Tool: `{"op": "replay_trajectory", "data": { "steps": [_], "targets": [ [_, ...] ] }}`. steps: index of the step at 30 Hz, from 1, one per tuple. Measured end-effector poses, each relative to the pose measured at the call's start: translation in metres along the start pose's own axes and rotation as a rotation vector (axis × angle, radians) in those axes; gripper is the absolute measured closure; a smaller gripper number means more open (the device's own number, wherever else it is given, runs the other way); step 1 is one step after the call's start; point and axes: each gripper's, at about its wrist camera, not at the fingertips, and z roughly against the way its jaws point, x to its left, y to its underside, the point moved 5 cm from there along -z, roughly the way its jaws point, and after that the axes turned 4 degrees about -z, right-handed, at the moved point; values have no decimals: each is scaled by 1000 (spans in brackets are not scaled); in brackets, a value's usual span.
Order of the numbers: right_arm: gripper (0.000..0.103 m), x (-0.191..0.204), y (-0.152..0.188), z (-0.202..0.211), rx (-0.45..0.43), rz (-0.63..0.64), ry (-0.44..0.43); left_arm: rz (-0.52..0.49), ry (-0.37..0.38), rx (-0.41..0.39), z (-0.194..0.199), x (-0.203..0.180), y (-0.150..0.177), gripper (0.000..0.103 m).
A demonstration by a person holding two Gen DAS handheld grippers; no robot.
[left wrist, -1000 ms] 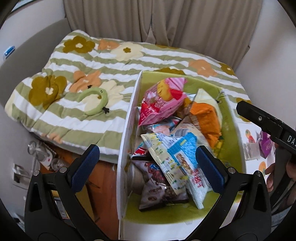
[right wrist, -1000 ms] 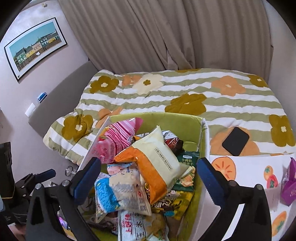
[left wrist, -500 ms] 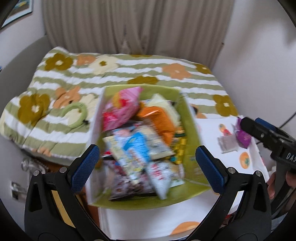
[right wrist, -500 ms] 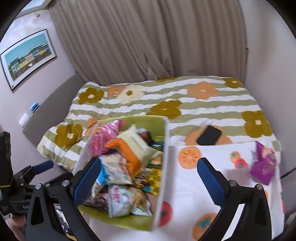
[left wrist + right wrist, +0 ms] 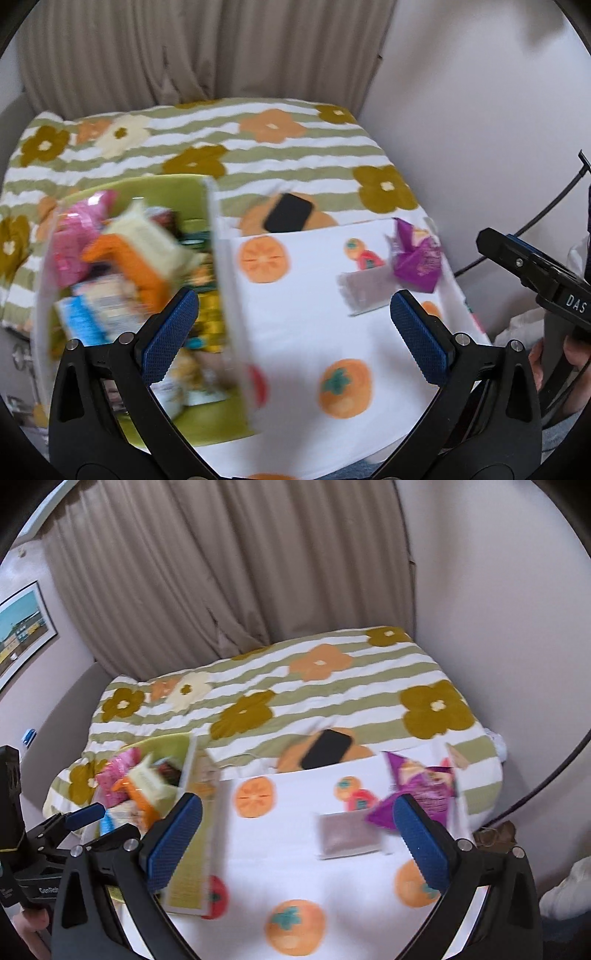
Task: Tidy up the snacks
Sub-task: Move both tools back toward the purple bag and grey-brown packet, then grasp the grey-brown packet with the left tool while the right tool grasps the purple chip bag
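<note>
A green-lined box point(image 5: 207, 199) point(image 5: 168, 743) full of snack packets stands at the left, with an orange and cream packet point(image 5: 140, 251) on top. To its right lies a white cloth with orange fruit prints point(image 5: 314, 314) point(image 5: 295, 849). On the cloth rest a purple snack bag point(image 5: 417, 258) point(image 5: 421, 790) and a flat grey packet point(image 5: 365, 291) point(image 5: 349, 834). My left gripper point(image 5: 293, 332) hangs open over the box edge and cloth, holding nothing. My right gripper point(image 5: 299, 838) is open above the cloth, close to the grey packet and purple bag. Both views are motion-blurred.
A black phone point(image 5: 288, 218) point(image 5: 327, 753) lies on the green-striped flowered bedcover point(image 5: 258, 147) point(image 5: 314, 686) behind the cloth. Beige curtains point(image 5: 221, 572) and a wall close the back and right. A person's hand point(image 5: 550, 365) holds the right gripper's handle.
Both grippers have swung from the snack box to the right, over the white cloth. The purple bag and grey packet have come into the middle of view. Jaws stayed open.
</note>
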Motion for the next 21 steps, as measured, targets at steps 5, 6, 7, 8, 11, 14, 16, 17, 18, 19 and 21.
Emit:
{"op": "replay_trajectory", "data": {
  "steps": [5,6,7,8,11,14,16,17,18,19,21],
  "targets": [
    [0,-57,-16,-16,27,-31,16,-32,6,50,-45,-45,-14,0],
    [0,-68,-18,-20,35,-36,18,-43,17,61,-56,-55,-17,0],
    [0,-77,-21,-24,43,-40,19,-58,19,73,-65,-63,-19,0],
    [0,-83,-22,-28,49,-44,20,-81,14,90,-77,-72,-21,0],
    [0,-108,-27,-42,77,-62,22,-153,2,124,-104,-90,-24,0],
    [0,-126,-29,-59,113,-76,18,-246,1,192,-141,-106,-21,0],
    [0,-135,-29,-71,141,-79,13,-311,-2,231,-160,-112,-18,0],
    [0,-138,-28,-77,155,-79,9,-356,-4,255,-170,-115,-14,0],
    [0,-141,-26,-84,171,-76,8,-409,-3,281,-182,-120,-10,0],
    [0,-142,-25,-87,179,-74,10,-449,-1,299,-191,-123,-6,0],
    [0,-146,-21,-97,199,-75,25,-563,14,337,-211,-133,5,0]
  ]
}}
